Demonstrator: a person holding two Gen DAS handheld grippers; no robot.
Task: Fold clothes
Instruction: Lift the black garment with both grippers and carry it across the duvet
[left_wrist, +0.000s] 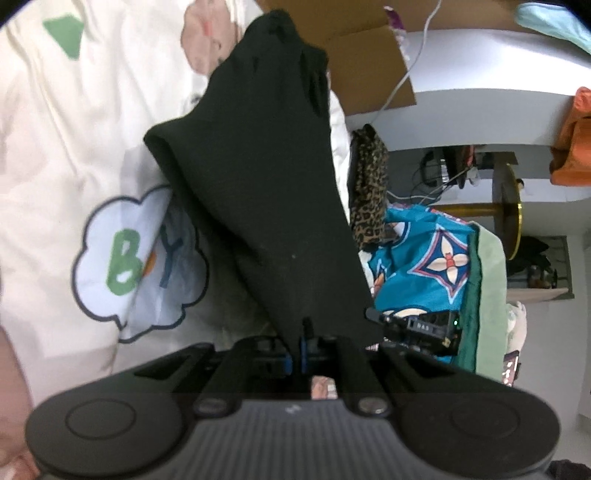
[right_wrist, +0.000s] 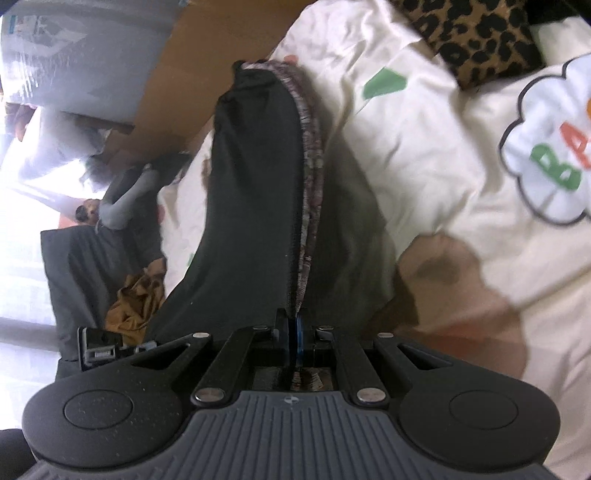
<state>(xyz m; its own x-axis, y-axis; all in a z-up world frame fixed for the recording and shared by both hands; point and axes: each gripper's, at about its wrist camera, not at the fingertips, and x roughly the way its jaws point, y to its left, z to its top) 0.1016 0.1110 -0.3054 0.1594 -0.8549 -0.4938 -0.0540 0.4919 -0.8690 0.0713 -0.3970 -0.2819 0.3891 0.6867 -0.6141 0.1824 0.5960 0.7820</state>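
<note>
Fabric hung from both tools. In the left wrist view, the left gripper (left_wrist: 300, 349) sat at the bottom centre with its jaws pressed together on the edge of a black garment (left_wrist: 258, 177), which stretched up from the pads toward the upper middle of the frame, raised off a cream bedspread (left_wrist: 74, 122) printed with a cloud and coloured letters. A leopard-print cloth (left_wrist: 369, 188) hung to the right of the garment, above a blue patterned fabric (left_wrist: 424, 266).

In the right wrist view, the right gripper (right_wrist: 294, 341) was likewise clamped on the black garment (right_wrist: 255, 192), pinching it beside its grey patterned trim (right_wrist: 312, 155), which ran up the frame's centre. The bedspread (right_wrist: 424, 147) filled the right side, the leopard-print cloth (right_wrist: 472, 37) the upper right corner. A mustard cloth (right_wrist: 136, 302) lay at lower left.
</note>
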